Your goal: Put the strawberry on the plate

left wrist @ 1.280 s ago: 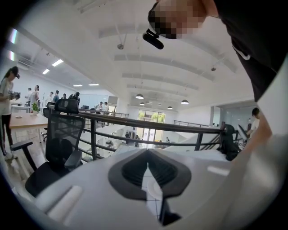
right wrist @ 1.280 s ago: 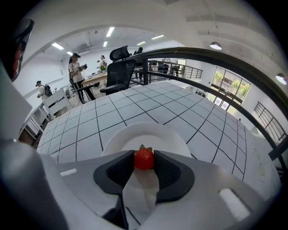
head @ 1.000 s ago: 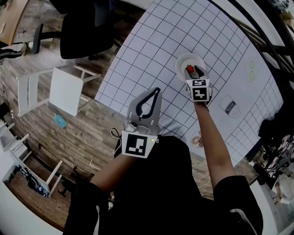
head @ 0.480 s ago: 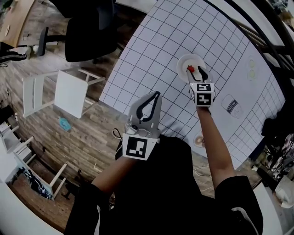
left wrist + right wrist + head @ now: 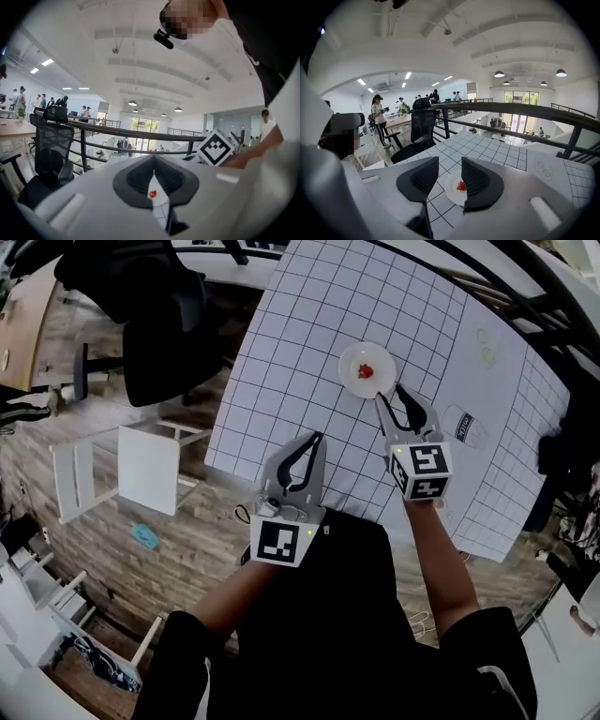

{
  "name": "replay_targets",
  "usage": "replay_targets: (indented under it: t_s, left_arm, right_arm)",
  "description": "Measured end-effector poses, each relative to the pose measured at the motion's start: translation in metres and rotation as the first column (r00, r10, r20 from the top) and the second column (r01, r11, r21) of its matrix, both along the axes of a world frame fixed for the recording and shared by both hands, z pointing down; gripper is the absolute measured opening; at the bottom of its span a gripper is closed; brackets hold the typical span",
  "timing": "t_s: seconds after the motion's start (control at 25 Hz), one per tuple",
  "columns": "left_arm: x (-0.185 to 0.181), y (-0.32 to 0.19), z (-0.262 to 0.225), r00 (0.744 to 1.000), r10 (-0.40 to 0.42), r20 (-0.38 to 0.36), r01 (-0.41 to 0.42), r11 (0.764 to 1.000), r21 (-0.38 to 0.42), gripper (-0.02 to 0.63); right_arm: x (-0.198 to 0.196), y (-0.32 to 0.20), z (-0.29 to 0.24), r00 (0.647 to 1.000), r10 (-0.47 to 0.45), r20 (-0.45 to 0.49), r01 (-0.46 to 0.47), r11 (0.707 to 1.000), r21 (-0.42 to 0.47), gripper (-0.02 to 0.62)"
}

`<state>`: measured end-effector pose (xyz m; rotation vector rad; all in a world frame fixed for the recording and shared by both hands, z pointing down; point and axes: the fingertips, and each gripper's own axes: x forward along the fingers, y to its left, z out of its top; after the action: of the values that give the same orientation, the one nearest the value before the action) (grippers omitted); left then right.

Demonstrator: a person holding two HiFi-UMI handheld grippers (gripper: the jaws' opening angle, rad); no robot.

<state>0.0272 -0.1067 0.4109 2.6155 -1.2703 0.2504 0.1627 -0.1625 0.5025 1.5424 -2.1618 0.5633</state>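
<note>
Lying on plate [image 5: 350, 358]: strawberry [image 5: 366, 371], axis too small to tell
Right gripper [image 5: 389, 394]: jaws closing, empty
Left gripper [image 5: 318, 437]: jaws together

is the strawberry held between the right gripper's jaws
No, the strawberry lies on the plate, clear of the right gripper, whose closing jaws have nothing between them.

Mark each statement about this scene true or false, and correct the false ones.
1. The strawberry lies on the plate. True.
2. The right gripper holds the strawberry. False: its jaws are apart and closing with nothing between them; the strawberry sits on the plate ahead of it.
3. The left gripper has its jaws together. True.
4. The plate stands on the wooden floor. False: it stands on the gridded table.
</note>
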Motion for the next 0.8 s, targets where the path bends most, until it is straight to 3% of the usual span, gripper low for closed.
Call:
replay_targets:
  t_s: [0.32,0.52,0.8]
  left_arm:
    - [-0.010,0.045,-0.036,0.991,0.113,-0.069,-0.108,0.991,0.073,0.009]
    - [-0.028,0.070,-0.064,0.986,0.124,-0.109,-0.111,0.987,0.117,0.009]
    - [-0.033,0.097,-0.090,0.967,0.195,-0.164,-0.168,0.972,0.163,0.009]
  right_arm:
    - [-0.043,0.066,-0.083,0.998,0.066,0.023,-0.069,0.986,0.152,0.093]
    - [-0.067,0.113,-0.119,0.988,0.136,0.077,-0.149,0.968,0.203,-0.002]
    - [-0.089,0.160,-0.157,0.974,0.207,0.092,-0.226,0.923,0.312,-0.002]
